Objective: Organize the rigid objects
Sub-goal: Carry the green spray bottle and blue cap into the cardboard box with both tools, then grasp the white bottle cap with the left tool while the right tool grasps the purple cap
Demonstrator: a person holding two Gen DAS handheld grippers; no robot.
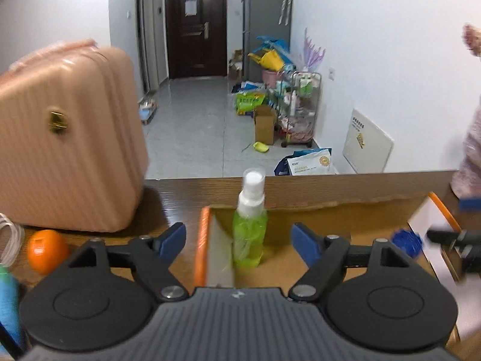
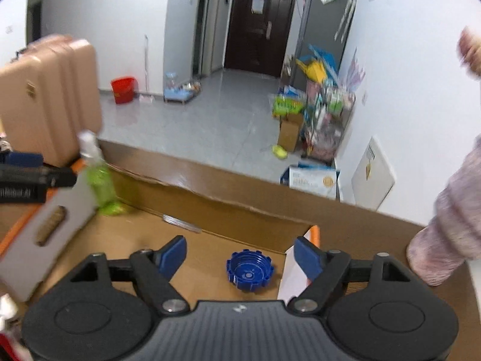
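1. left gripper (image 1: pixel 237 240) fingers spread wide, holding nothing; green plastic spray bottle (image 1: pixel 249 228) stands upright between them, untouched, frame centre, inside the brown cardboard box (image 1: pixel 345 210).
2. right gripper (image 2: pixel 240 255) fingers wide apart, empty; ridged blue plastic cap (image 2: pixel 249 273) lies on the box floor between them, lower centre.

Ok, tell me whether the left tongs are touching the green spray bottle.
Apart. The left wrist view shows the left tongs open, with box floor visible between each blue pad and the green spray bottle standing upright in the cardboard box.
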